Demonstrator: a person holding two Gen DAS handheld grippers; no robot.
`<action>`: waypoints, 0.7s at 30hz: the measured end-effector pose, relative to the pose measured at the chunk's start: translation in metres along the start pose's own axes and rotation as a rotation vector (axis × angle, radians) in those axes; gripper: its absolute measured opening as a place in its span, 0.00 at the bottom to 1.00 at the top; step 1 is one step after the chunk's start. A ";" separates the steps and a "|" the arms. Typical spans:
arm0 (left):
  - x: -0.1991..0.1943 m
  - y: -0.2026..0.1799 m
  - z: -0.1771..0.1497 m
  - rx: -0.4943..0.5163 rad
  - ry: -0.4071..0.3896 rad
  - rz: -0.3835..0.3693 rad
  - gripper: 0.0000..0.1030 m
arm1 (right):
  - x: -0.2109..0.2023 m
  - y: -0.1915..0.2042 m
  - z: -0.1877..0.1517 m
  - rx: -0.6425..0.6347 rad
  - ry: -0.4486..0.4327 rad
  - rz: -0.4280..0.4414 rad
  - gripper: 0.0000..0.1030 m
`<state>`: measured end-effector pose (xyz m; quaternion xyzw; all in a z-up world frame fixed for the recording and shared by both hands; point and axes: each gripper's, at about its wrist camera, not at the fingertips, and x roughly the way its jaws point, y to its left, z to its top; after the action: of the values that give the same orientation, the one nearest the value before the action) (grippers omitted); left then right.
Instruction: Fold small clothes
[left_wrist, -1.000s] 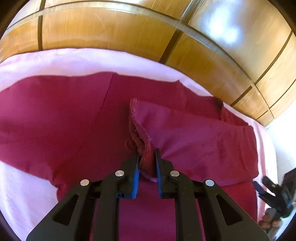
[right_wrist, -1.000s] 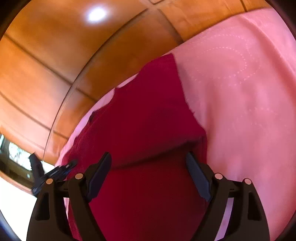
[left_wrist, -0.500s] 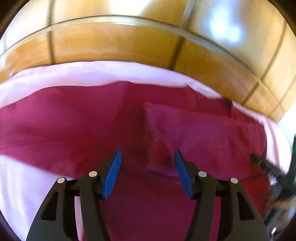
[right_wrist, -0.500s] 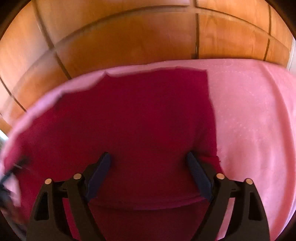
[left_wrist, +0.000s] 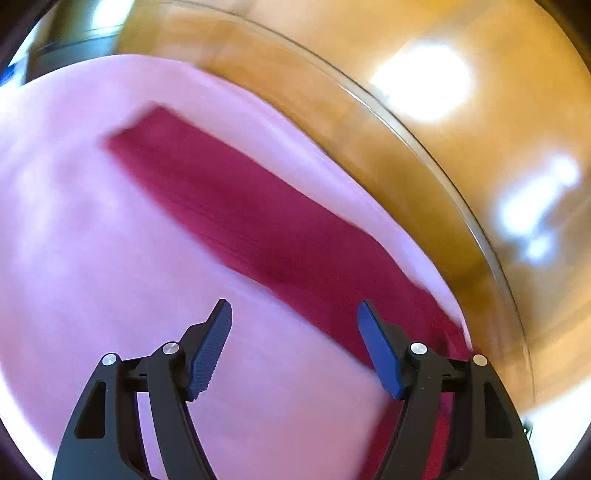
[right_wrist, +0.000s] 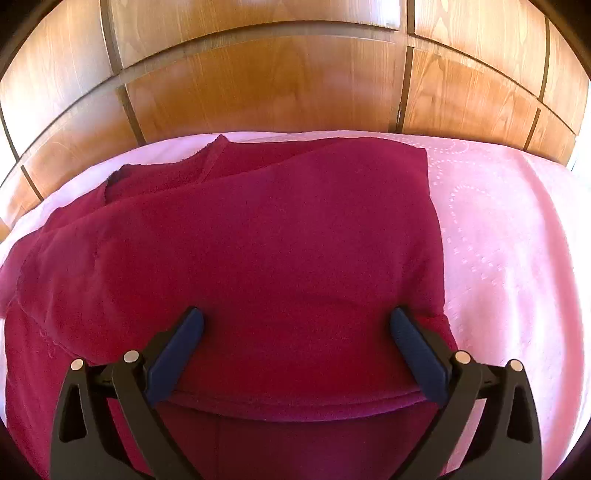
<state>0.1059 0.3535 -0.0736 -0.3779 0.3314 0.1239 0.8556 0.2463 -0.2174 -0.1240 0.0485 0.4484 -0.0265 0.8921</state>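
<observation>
A dark red garment (right_wrist: 258, 258) lies on the pink bedspread (right_wrist: 509, 258), one layer folded over another. Its far edges are rumpled near the wooden wall

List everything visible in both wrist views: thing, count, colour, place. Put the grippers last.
garment: one, dark red, lying partly folded on the bedspread, a flap laid over its near part; in the left wrist view it shows as a blurred long strip.
bedspread: one, pink with a dotted pattern, under the garment and bare to its right.
wood panelling: glossy brown panels behind the bed, with bright reflections in the left wrist view.
left gripper: one, black with blue pads, jaws opening, nothing between them, over bare bedspread beside the garment.
right gripper: one, black with blue pads, jaws opening wide, above the folded flap, not pinching it.
</observation>
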 end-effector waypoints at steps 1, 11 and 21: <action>-0.002 0.012 0.008 -0.025 -0.006 0.001 0.67 | 0.000 0.001 0.000 -0.001 0.001 -0.001 0.98; 0.023 0.114 0.086 -0.325 -0.007 0.114 0.33 | -0.006 0.000 -0.004 -0.005 -0.006 -0.005 0.98; 0.034 0.068 0.101 -0.147 -0.033 0.117 0.07 | -0.006 0.000 -0.004 -0.008 -0.009 -0.007 0.98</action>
<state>0.1476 0.4721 -0.0849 -0.4176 0.3290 0.2037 0.8221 0.2393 -0.2172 -0.1219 0.0433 0.4449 -0.0282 0.8941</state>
